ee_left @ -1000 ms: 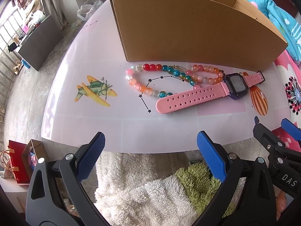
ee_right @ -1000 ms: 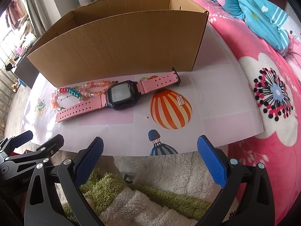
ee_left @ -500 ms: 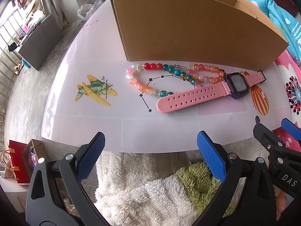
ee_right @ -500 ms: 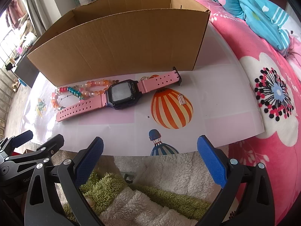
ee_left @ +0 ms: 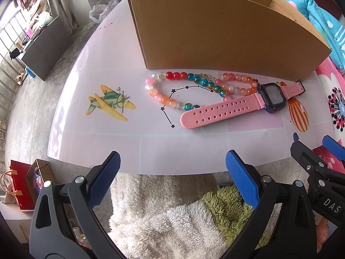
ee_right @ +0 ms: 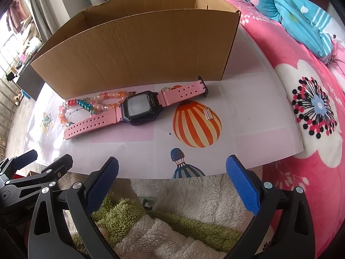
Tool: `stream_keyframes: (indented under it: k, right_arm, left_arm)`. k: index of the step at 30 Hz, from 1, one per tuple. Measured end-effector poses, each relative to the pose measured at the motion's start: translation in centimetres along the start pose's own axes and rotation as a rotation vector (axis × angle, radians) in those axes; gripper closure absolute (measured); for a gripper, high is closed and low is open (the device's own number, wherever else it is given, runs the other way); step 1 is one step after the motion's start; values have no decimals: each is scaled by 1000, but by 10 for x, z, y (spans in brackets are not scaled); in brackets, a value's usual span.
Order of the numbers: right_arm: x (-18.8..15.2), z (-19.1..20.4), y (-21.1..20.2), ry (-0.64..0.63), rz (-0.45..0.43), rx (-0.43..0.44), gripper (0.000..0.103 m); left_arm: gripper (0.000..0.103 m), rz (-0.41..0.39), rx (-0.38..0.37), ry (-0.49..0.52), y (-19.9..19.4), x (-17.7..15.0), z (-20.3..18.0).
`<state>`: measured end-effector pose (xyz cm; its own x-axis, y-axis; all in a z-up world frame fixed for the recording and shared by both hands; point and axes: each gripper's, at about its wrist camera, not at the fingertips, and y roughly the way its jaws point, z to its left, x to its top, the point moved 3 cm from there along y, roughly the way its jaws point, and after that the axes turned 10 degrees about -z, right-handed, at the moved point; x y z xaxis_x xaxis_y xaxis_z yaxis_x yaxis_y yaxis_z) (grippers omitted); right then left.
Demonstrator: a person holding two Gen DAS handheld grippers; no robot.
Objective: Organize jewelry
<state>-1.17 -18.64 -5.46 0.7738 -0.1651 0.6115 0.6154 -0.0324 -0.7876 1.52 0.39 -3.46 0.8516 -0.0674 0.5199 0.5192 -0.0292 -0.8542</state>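
Bare near strip of tabletop (ee_left: 151, 146) open for approach, pink watch (ee_left: 235, 105) and bead bracelets (ee_left: 194, 86) lying across the middle, cardboard box (ee_left: 215, 32) walling off the far side just behind them

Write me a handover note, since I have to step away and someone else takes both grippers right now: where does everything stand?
Left gripper: open, empty, short of the table's near edge.
Right gripper: open, empty, also held back.
Pink watch lies flat on the table before the cardboard box, its long strap overlapping the bead bracelet. A small silver charm sits on the balloon print.
Done: nothing boxed that I can see.
Left: probably move watch, bracelet and charm into the box.
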Motion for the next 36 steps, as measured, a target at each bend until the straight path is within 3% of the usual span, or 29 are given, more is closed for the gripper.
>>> stream_keyframes:
  k: [12, 23, 25, 29, 36]
  right_arm:
    - [1, -1, -1, 6, -21, -18, 6]
    - [14, -5, -11, -54, -165, -64, 6]
    - [17, -3, -13, -75, -186, -55, 6]
    - [19, 0, -16, -84, -227, -5, 6]
    - [22, 1, -13, -66, -265, 85, 6]
  left_arm:
    - [8, -17, -19, -3, 0, 2, 4]
    - [8, -103, -22, 15, -4, 15, 12]
    - [8, -161, -52, 22, -7, 18, 15]
    - [8, -316, -205, 6, -22, 22, 26]
    - [8, -306, -245, 7, -16, 19, 36]
